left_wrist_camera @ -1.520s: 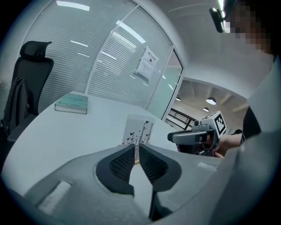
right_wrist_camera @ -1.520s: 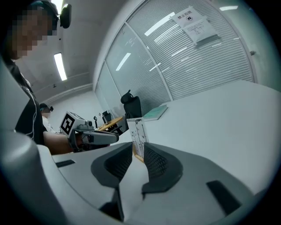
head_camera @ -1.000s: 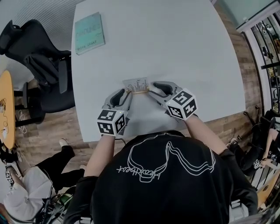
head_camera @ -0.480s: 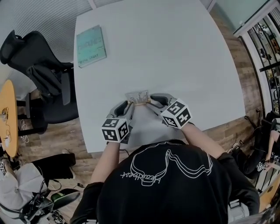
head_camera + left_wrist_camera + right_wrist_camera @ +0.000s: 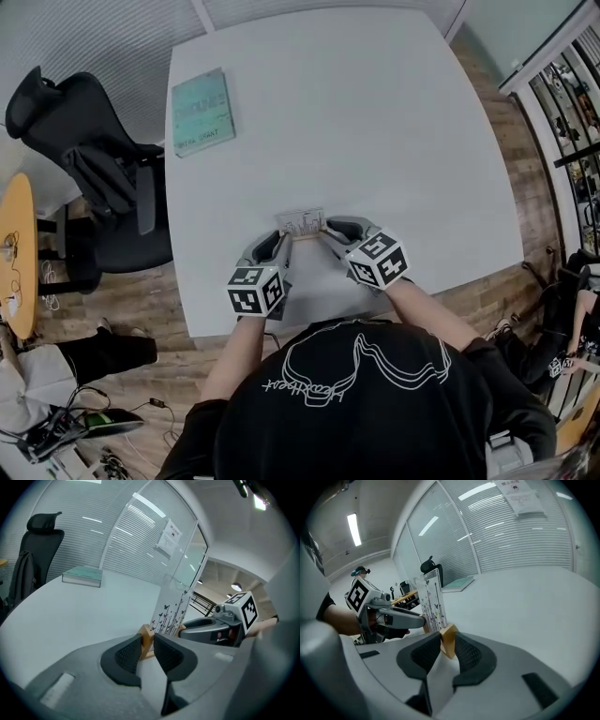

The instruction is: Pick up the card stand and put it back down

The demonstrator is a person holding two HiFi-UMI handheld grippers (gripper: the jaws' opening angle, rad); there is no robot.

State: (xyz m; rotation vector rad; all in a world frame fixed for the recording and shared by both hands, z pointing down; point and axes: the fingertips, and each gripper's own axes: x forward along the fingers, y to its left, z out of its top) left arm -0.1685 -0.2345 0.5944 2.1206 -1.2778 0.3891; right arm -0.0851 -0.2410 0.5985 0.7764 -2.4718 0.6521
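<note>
- Since the earlier frames both claws have just been closing on the card stand [image 5: 301, 222]; the hands have hardly shifted.
- Left gripper [image 5: 147, 636] is clamped on one end of the wooden base [image 5: 448, 640], and right gripper [image 5: 328, 232] is clamped on the other end.
- Stand is upright on the white table [image 5: 375, 112], at the centre of the head view near the table's lower edge. Teal book [image 5: 203, 111] is at upper left, well apart.
- Grip looks to be on the jaw tips only, so hold firm.
- Raise both ends together and level, move slowly, and set the base back flat.

Print on card stand [image 5: 300, 223] illegibly small
</note>
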